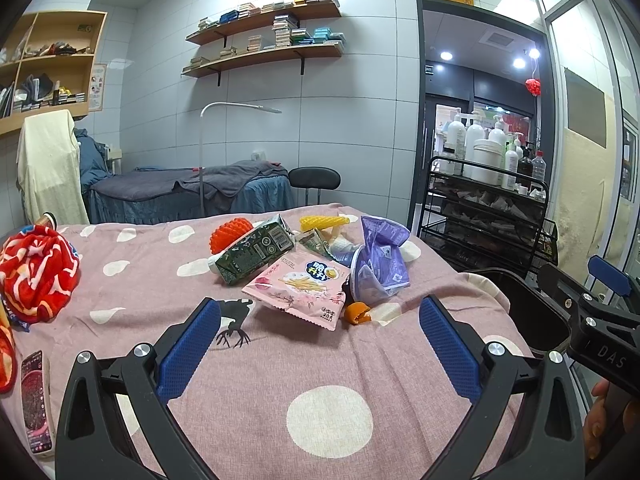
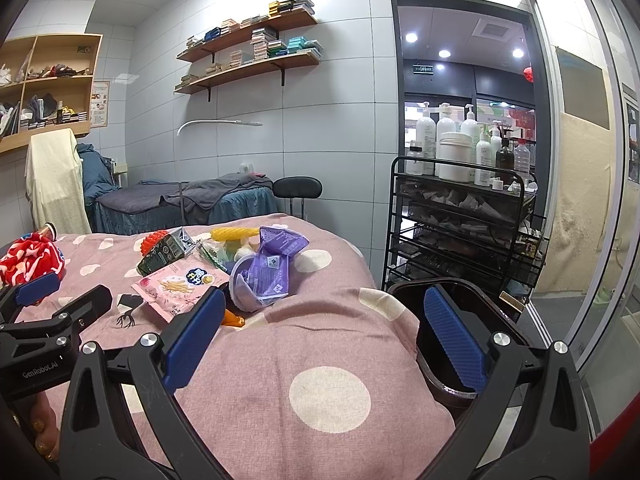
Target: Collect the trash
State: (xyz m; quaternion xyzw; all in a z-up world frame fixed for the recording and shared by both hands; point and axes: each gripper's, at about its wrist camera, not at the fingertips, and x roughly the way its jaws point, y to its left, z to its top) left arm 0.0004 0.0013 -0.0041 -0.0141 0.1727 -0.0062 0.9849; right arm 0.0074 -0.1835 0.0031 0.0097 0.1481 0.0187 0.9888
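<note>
A heap of trash lies on the pink dotted bed cover: a pink snack bag, a dark green carton, a purple wrapper in a clear cup, an orange peel and a yellow corn-shaped piece. My left gripper is open and empty, just short of the pink bag. My right gripper is open and empty, to the right, with its right finger over a dark bin beside the bed. The heap also shows in the right wrist view.
A red patterned towel and a phone lie at the bed's left. An orange spiky ball sits behind the carton. A black wire trolley with bottles stands right of the bed, by the doorway.
</note>
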